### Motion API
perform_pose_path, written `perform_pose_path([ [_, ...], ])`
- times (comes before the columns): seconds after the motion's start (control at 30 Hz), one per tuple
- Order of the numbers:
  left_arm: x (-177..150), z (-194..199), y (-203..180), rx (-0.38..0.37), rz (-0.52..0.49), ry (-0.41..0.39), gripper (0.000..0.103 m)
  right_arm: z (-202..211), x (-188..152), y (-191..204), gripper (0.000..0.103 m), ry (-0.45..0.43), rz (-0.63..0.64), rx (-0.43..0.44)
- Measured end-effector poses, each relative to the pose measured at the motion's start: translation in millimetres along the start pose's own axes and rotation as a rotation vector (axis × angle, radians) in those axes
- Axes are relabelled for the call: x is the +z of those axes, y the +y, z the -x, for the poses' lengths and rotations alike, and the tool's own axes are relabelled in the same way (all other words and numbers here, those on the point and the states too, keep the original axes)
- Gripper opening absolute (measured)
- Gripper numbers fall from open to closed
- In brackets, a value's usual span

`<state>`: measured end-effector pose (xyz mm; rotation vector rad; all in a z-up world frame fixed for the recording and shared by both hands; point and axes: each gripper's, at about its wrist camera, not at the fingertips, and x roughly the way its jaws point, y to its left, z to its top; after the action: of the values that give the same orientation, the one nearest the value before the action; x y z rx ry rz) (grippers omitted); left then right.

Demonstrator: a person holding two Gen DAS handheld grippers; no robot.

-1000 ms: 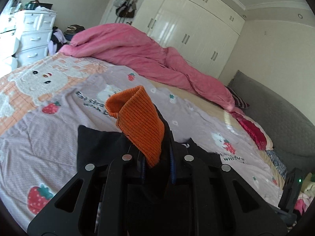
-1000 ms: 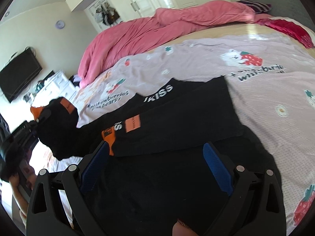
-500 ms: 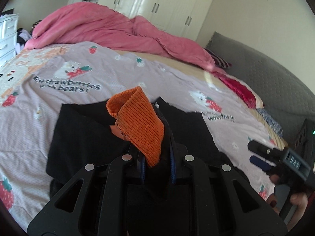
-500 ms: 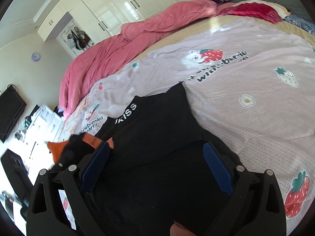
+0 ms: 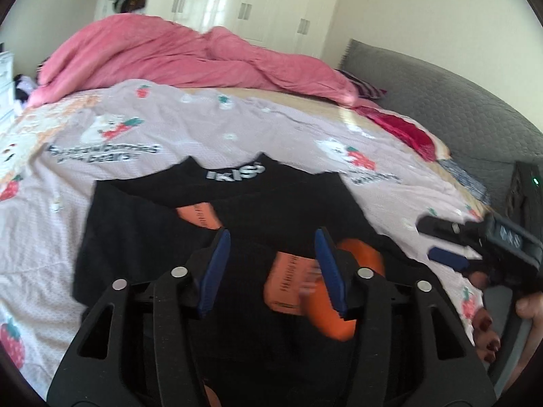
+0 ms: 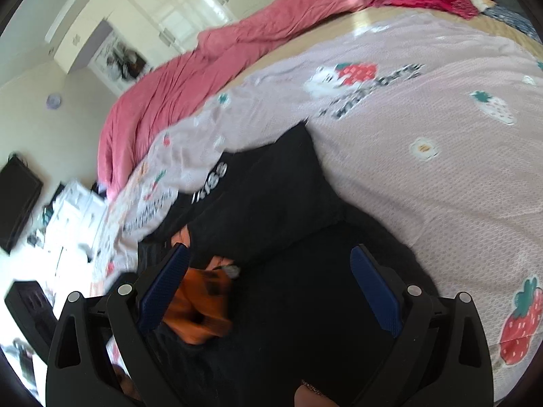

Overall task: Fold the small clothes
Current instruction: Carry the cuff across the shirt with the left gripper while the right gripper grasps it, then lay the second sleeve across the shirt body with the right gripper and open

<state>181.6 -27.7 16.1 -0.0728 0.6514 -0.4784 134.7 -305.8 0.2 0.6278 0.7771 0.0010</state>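
Left wrist: left gripper [image 5: 271,268] is hovering with jaws apart and empty above black garment [image 5: 142,224] lying on bedspread [image 5: 237,129]; orange cuff [image 5: 359,264] beside right finger; pink duvet [image 5: 176,57] behind.
Right wrist: right gripper [image 6: 268,291] is gaping wide, holding nothing, over the garment; orange cuff by left finger.

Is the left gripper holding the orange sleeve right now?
No, the left gripper has its jaws spread wide, and the orange cuff lies loose on the black top.
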Motion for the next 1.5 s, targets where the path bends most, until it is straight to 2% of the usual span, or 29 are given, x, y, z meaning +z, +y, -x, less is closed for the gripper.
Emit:
perform_pose_path([
  [0.17,2,2,36,0.1,0.093,-0.008,0.046,-22,-14,18,0.095,0.101,0.086,0.017],
  [0.27,2,6,55,0.125,0.148,-0.016,0.046,-35,-25,25,0.095,0.151,0.126,-0.002],
  [0.37,2,9,71,0.187,0.171,-0.032,0.047,-45,-34,28,0.095,0.171,0.174,-0.045],
  [0.43,3,11,76,0.198,0.181,-0.037,0.051,-50,-38,28,0.085,0.181,0.183,-0.05],
  [0.5,3,13,79,0.212,0.185,-0.046,0.052,-54,-40,28,0.069,0.193,0.196,-0.052],
  [0.53,3,14,80,0.22,0.185,-0.05,0.052,-57,-42,29,0.065,0.201,0.208,-0.049],
  [0.63,3,18,84,0.222,0.205,-0.06,0.053,-60,-44,32,0.042,0.199,0.235,-0.064],
  [0.67,3,20,85,0.228,0.21,-0.065,0.053,-60,-44,33,0.024,0.195,0.243,-0.055],
  [0.7,4,21,86,0.237,0.213,-0.07,0.053,-59,-44,35,0.013,0.197,0.247,-0.031],
  [0.77,4,23,89,0.255,0.222,-0.081,0.053,-57,-44,42,0.007,0.182,0.284,-0.022],
  [0.93,4,26,105,0.296,0.27,-0.092,0.053,-55,-30,81,0.005,0.13,0.485,-0.01],
  [1.0,2,28,113,0.3,0.305,-0.092,0.053,-50,-18,100,0.005,0.07,0.588,-0.021],
  [1.1,1,33,124,0.315,0.34,-0.103,0.054,-36,1,123,0.005,-0.068,0.726,-0.039],
  [1.23,0,35,129,0.338,0.355,-0.112,0.054,-26,29,136,0.005,-0.2,0.818,-0.055],
  [1.33,-1,33,129,0.342,0.351,-0.104,0.054,-38,46,128,0.005,-0.202,0.817,-0.108],
  [1.5,1,25,121,0.343,0.302,-0.084,0.054,-73,52,98,0.005,-0.085,0.748,-0.16],
])
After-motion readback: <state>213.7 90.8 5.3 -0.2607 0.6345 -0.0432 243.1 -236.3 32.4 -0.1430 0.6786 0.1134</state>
